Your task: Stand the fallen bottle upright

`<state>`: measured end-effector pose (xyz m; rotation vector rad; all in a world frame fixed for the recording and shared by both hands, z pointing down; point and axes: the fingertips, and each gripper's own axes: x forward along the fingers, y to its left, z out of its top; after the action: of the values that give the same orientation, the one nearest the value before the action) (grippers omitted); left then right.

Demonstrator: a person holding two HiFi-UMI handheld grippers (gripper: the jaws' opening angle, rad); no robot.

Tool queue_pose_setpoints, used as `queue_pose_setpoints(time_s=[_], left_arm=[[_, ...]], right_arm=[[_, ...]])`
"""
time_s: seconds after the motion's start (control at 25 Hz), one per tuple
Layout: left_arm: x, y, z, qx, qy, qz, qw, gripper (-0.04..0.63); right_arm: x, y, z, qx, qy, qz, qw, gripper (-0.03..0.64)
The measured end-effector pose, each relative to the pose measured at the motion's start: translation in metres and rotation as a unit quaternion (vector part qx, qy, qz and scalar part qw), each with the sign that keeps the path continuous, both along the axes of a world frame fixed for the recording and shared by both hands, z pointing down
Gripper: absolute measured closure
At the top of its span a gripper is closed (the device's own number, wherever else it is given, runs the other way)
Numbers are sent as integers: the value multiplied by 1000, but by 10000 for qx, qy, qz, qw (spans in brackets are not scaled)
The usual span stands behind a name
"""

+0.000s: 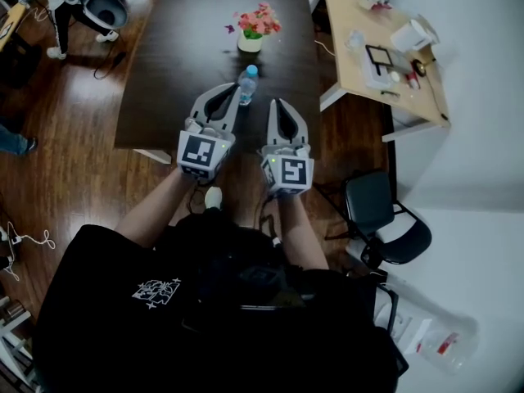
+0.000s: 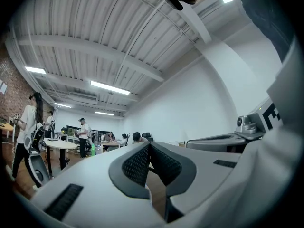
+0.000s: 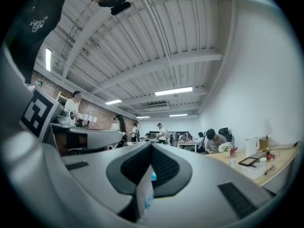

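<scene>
**A:** What does the head view give you?

**B:** A dark table [image 1: 164, 72] runs away from the person. The bottle [image 1: 246, 88], clear with a blue cap, stands upright on it toward the near end. A pot of pink flowers [image 1: 255, 27] sits farther along the same table. Off to the right is a light wooden table [image 1: 348, 23] carrying small items.

**A:** And the grippers?

**B:** They are side by side over the near end, both pointing far. The left gripper [image 1: 232, 93] has its tips just left of the bottle, and from above I cannot tell whether they touch it. The right gripper [image 1: 277, 105] is to the bottle's right, apart from it.

**A:** What about the left gripper view?

**B:** The left gripper's [image 2: 149, 147] jaws are closed, and the ribbed pads [image 2: 137, 164] meet at the tip with nothing between them. Beyond them, people [image 2: 83, 137] stand and sit at tables far off in a white-walled room.

**A:** And the right gripper view?

**B:** The right gripper's [image 3: 152, 146] jaws are together too, meeting at the tip and gripping nothing. In the thin slit below the tips the bottle [image 3: 149, 196] shows, blue cap up. It stands beyond the jaws, not in them.
</scene>
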<state>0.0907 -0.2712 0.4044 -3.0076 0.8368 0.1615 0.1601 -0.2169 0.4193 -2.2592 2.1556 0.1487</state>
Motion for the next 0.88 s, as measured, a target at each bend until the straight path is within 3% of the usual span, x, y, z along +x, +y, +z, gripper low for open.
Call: queue_pose_setpoints(time_s=[0.28, 0.88], left_arm=[[-15, 59, 1, 122, 14, -222, 9997, 603], [-68, 266, -13, 238, -57, -651, 9976, 603]], right_arm=[[-1, 67, -6, 173, -183, -98, 9996, 600], [-42, 256, -22, 355, -223, -367, 9984, 600]])
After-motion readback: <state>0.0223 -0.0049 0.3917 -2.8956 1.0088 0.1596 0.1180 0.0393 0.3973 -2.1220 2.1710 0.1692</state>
